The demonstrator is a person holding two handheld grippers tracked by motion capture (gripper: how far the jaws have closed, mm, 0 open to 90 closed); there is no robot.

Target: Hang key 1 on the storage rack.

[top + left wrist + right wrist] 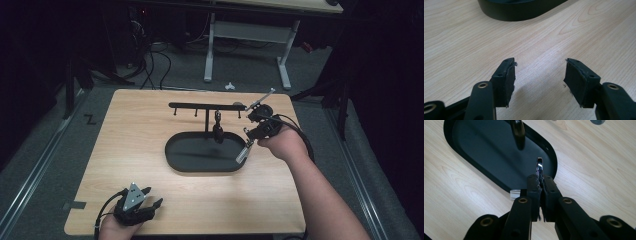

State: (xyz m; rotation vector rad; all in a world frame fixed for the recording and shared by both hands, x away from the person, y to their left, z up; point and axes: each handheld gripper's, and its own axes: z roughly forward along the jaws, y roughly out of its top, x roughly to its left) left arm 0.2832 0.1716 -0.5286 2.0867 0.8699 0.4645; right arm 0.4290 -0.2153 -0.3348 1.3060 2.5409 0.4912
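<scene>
The right gripper [540,185] is clamping its jaws on a thin shiny metal piece [539,166] above the black oval tray [172,152] of the hook stand [206,106]. The left gripper [539,82] is resting with jaws apart near the front edge of the light wooden desk [130,130].

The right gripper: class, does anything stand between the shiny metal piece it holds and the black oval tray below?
Nothing visible does. The right gripper pinches the metal piece directly over the tray's near rim. A dark hanging item sits farther in, off the path.
</scene>
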